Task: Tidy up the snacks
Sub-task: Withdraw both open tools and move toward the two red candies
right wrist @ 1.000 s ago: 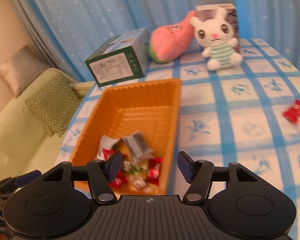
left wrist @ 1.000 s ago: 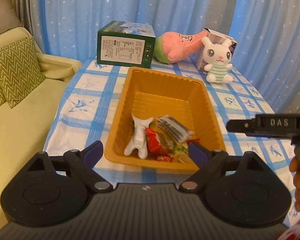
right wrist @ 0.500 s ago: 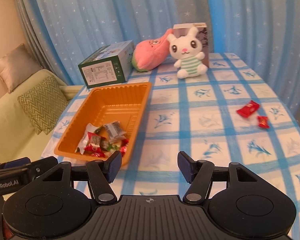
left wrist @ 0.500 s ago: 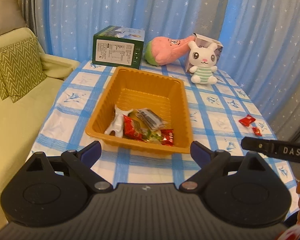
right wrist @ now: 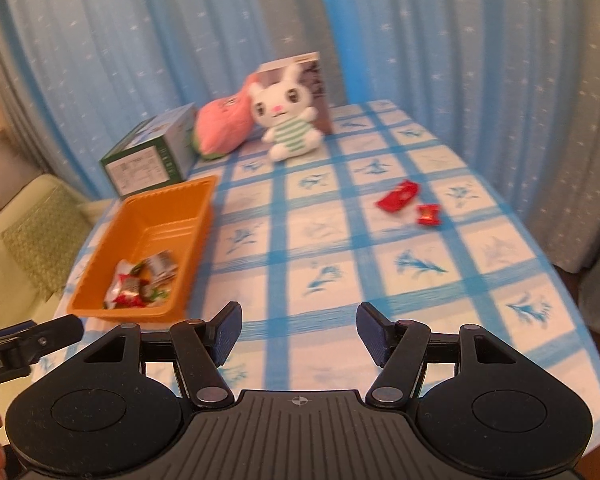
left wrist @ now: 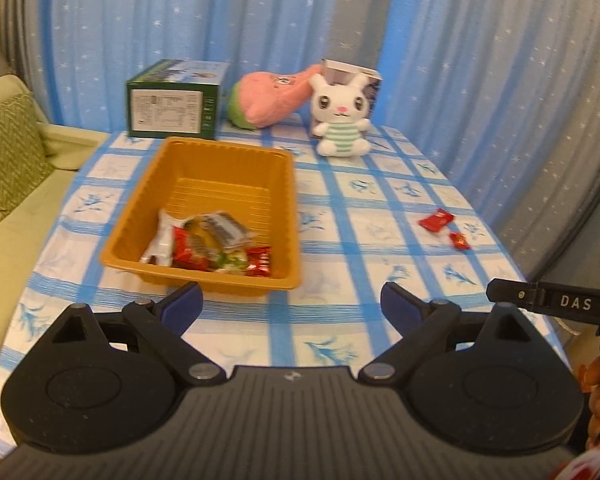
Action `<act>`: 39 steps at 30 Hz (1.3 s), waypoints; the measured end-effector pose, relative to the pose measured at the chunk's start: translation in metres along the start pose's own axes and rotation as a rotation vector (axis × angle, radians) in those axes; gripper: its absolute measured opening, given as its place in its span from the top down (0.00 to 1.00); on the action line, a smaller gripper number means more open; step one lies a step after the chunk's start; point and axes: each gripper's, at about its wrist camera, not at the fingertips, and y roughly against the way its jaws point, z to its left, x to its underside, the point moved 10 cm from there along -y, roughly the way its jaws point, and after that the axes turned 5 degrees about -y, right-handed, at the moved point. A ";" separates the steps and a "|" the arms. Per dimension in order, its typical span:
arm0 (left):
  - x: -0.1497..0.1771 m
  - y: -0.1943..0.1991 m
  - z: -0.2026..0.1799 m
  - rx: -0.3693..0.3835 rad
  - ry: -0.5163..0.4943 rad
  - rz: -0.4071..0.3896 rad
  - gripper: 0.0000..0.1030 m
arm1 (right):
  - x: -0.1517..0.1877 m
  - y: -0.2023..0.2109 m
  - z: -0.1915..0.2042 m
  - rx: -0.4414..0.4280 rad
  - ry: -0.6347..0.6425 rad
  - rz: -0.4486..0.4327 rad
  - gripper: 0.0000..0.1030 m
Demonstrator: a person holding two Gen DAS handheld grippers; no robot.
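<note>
An orange tray (left wrist: pixel 288 204) (right wrist: pixel 204 200) stands on the left of the blue-checked table and holds several wrapped snacks (left wrist: pixel 208 244) (right wrist: pixel 140 280) at its near end. Two red snack packets lie loose on the cloth to the right: a larger one (left wrist: pixel 436 219) (right wrist: pixel 398 196) and a small one (left wrist: pixel 459 240) (right wrist: pixel 428 215). My left gripper (left wrist: pixel 291 305) is open and empty, hovering near the table's front edge just in front of the tray. My right gripper (right wrist: pixel 299 328) is also open and empty, over the cloth to the right of the tray, well short of the packets.
At the back stand a green box (left wrist: pixel 172 100), a pink plush (left wrist: pixel 268 96), a white rabbit plush (left wrist: pixel 342 120) and a carton (right wrist: pixel 300 80) behind it. A sofa with a green cushion (left wrist: pixel 4 152) flanks the table on the left. Blue curtains close off the back.
Both grippers have pulled back from the tray and swung right; the tray now looks smaller and further left. The two loose red packets came into view.
</note>
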 end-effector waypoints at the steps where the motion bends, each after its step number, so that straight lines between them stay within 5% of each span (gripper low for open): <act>1: -0.001 -0.001 -0.005 0.007 -0.007 0.005 0.08 | -0.001 0.002 -0.006 0.008 -0.011 -0.004 0.38; 23: -0.025 -0.040 -0.087 0.142 -0.067 0.067 0.08 | -0.033 0.011 -0.086 0.086 -0.120 -0.057 0.38; 30: -0.043 -0.073 -0.106 0.103 -0.128 0.026 0.07 | -0.055 -0.008 -0.113 0.120 -0.121 -0.065 0.38; 39: -0.068 -0.130 -0.140 0.146 -0.220 -0.024 0.07 | -0.079 -0.052 -0.145 0.121 -0.130 -0.074 0.38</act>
